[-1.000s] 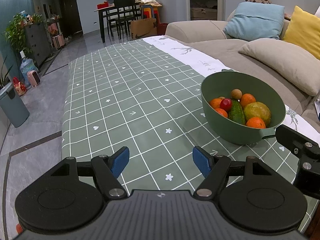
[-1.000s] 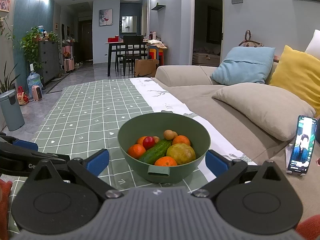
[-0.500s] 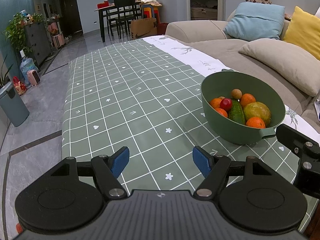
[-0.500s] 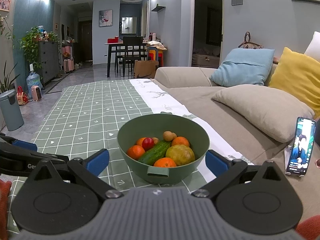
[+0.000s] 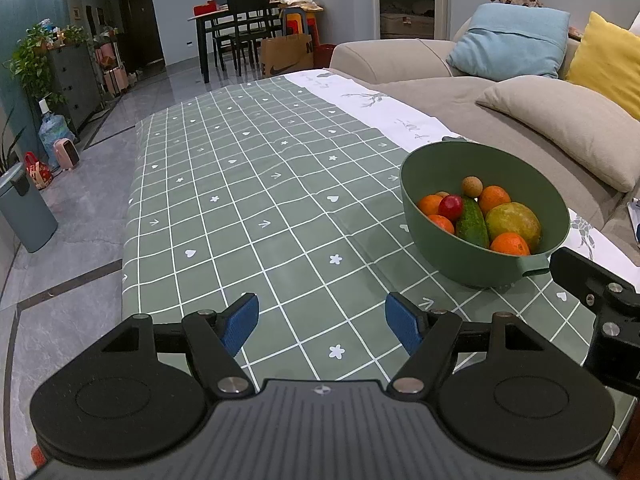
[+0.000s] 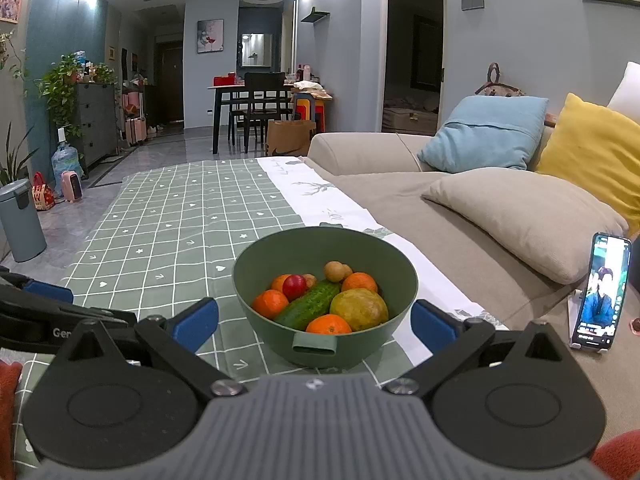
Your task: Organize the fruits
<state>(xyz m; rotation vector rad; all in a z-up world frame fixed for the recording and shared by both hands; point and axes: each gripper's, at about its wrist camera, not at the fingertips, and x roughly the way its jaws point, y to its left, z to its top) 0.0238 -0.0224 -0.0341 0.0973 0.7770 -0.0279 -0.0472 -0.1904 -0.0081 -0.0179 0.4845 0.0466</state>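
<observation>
A green bowl (image 6: 320, 248) stands on the green checked tablecloth (image 6: 180, 220), near its sofa-side edge. In it lie several oranges (image 6: 328, 325), a cucumber (image 6: 308, 306), a yellow-green mango (image 6: 359, 309), a red plum (image 6: 295, 287) and small brown longans (image 6: 334, 271). My right gripper (image 6: 314, 326) is open and empty, just in front of the bowl. The bowl also shows in the left wrist view (image 5: 440, 168), to the right. My left gripper (image 5: 322, 322) is open and empty over bare cloth, left of the bowl.
A beige sofa (image 6: 420, 200) with blue, yellow and beige cushions runs along the table's right side. A phone (image 6: 600, 292) stands propped on it at right. A grey bin (image 5: 24, 212) stands on the floor at left. A dining table with chairs (image 6: 256, 100) is far back.
The right gripper has risen slightly, so the bowl sits a little lower in its view. The left gripper has not moved.
</observation>
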